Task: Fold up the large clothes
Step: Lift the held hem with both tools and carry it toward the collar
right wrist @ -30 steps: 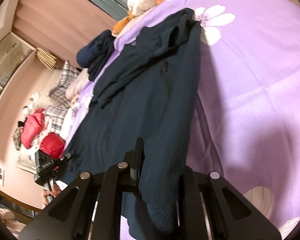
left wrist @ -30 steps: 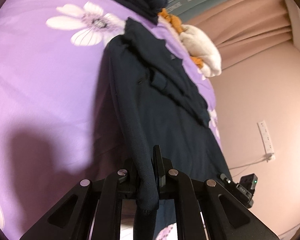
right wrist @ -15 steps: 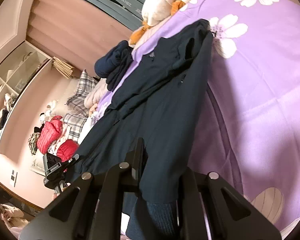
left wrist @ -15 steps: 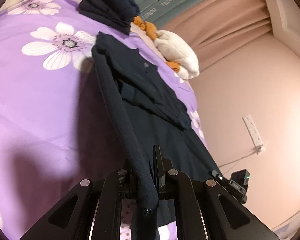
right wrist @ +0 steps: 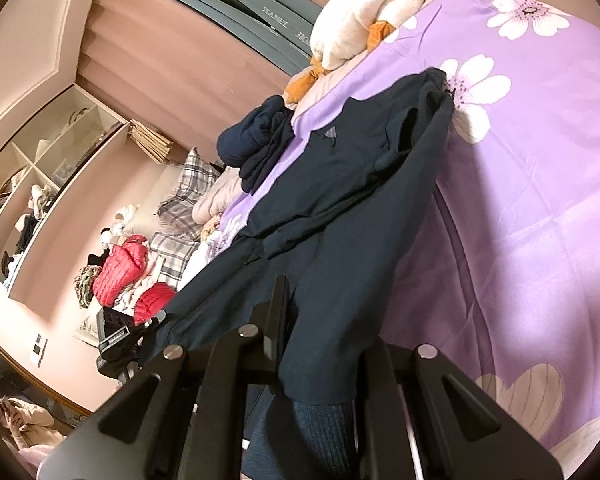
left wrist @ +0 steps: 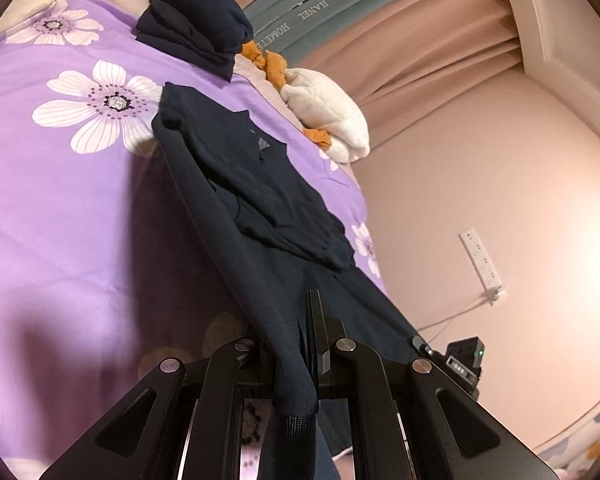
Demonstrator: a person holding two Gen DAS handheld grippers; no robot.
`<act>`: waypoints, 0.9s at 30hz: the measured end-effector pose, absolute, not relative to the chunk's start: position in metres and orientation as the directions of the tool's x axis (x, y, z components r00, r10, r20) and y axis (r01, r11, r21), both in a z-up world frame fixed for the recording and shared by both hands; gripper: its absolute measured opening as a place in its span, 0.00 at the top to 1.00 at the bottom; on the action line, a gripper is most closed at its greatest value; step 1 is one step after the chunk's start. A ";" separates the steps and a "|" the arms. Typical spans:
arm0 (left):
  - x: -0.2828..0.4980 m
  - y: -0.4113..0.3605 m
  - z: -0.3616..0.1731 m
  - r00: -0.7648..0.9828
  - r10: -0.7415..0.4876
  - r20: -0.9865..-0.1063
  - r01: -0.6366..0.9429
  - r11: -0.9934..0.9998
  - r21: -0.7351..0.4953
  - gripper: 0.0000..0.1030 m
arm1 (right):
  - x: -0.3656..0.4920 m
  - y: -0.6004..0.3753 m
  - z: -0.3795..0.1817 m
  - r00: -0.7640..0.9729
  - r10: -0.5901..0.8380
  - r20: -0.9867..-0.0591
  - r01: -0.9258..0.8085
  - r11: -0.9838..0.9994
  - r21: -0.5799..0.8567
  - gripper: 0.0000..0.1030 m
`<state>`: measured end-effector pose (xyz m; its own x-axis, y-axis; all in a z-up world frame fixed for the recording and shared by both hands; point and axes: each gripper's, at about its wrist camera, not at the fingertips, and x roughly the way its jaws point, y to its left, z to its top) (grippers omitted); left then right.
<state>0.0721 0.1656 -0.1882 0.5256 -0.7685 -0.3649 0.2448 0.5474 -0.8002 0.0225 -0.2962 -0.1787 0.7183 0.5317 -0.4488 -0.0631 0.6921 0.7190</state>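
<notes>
A dark navy sweater (left wrist: 260, 184) lies stretched along the purple flowered bed cover (left wrist: 60, 208), its collar at the far end and a sleeve folded across its body. My left gripper (left wrist: 296, 344) is shut on the sweater's ribbed hem corner and holds it lifted. My right gripper (right wrist: 320, 344) is shut on the other hem corner of the sweater (right wrist: 360, 208), also lifted off the bed (right wrist: 540, 200). Each gripper shows at the edge of the other's view.
A folded pile of dark clothes (left wrist: 196, 36) and a white and orange plush toy (left wrist: 324, 116) lie at the head of the bed. A pink wall with a socket strip (left wrist: 480, 256) is beside it. Red jackets (right wrist: 124, 268) and shelves stand beyond the bed.
Both grippers have risen and pulled back with the hem, so the sweater hangs tauter and more of the room shows. The grips have not changed.
</notes>
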 end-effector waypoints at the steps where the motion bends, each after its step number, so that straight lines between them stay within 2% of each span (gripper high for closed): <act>1: 0.070 0.167 -0.187 0.526 -0.770 -0.360 0.245 0.543 -0.803 0.94 | 0.021 -0.297 -0.176 0.721 0.532 -0.445 -0.068 0.692 0.718 0.89; 18: 0.026 0.184 -0.150 0.560 -0.770 -0.305 0.291 0.528 -0.798 0.94 | -0.017 -0.300 -0.129 0.739 0.552 -0.385 -0.184 0.716 0.673 0.89; 27: 0.001 0.195 -0.132 0.580 -0.768 -0.272 0.304 0.514 -0.802 0.94 | -0.047 -0.301 -0.107 0.758 0.566 -0.323 -0.236 0.701 0.673 0.89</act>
<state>0.0005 0.1947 -0.1322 0.5805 -0.7676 -0.2718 0.3045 0.5142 -0.8018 -0.0472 -0.3011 -0.1066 0.7583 0.5662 -0.3231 -0.2364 0.7008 0.6731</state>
